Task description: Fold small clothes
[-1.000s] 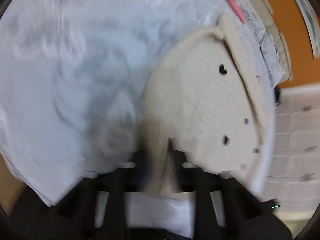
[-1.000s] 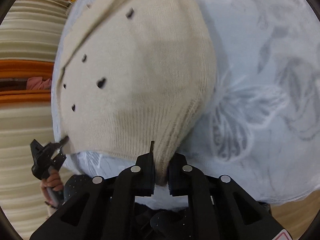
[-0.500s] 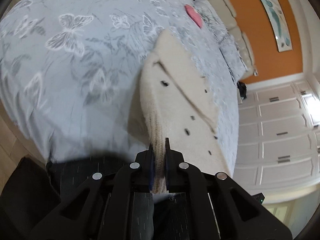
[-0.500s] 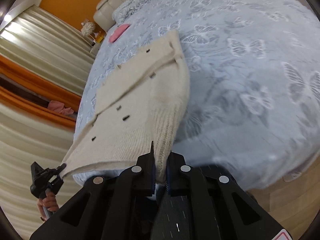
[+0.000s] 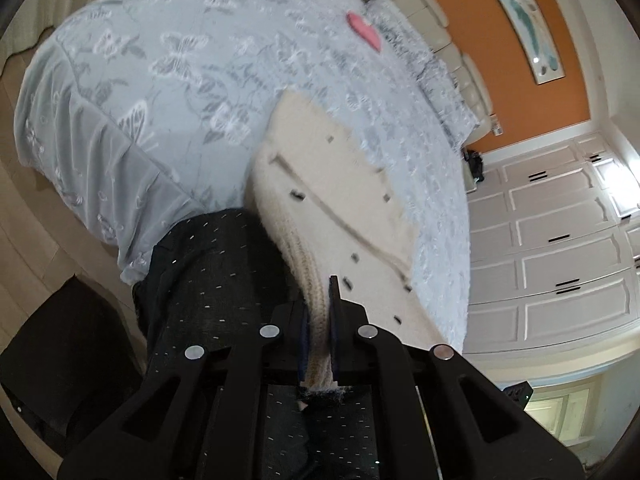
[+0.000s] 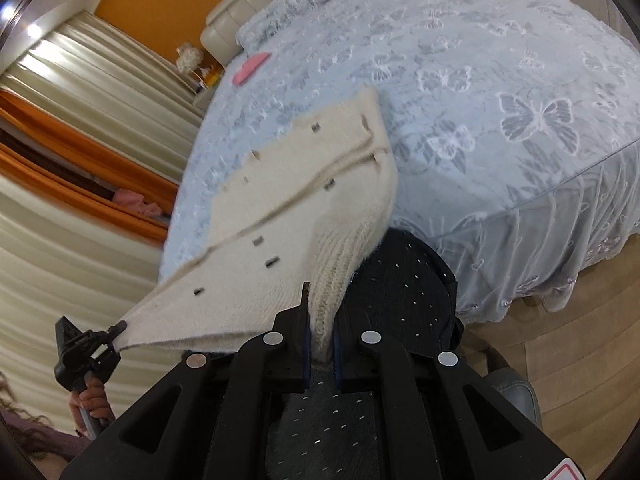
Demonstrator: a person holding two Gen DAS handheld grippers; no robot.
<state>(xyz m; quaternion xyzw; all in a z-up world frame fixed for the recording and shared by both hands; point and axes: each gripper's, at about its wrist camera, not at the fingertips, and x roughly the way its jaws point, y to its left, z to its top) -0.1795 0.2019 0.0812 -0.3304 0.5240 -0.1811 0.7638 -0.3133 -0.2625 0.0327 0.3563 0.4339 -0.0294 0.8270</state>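
Left gripper [image 5: 318, 332] jaws clamped on ribbed hem of cream knitted cardigan with small dark buttons [image 5: 340, 184]; right gripper [image 6: 320, 338] jaws clamped likewise on the opposite hem corner. Cardigan [image 6: 288, 208] stretched between both, hanging above near edge of bed with pale blue butterfly-print cover [image 5: 168, 92]. Small pink cloth [image 6: 251, 67] lying far up the bed. No containers visible.

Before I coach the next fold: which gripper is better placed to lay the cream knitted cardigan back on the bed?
Neither clearly. The left gripper and right gripper each pinch a corner of the cream knitted cardigan, stretched between them above the blue butterfly-print bedspread. Probably lower both together.
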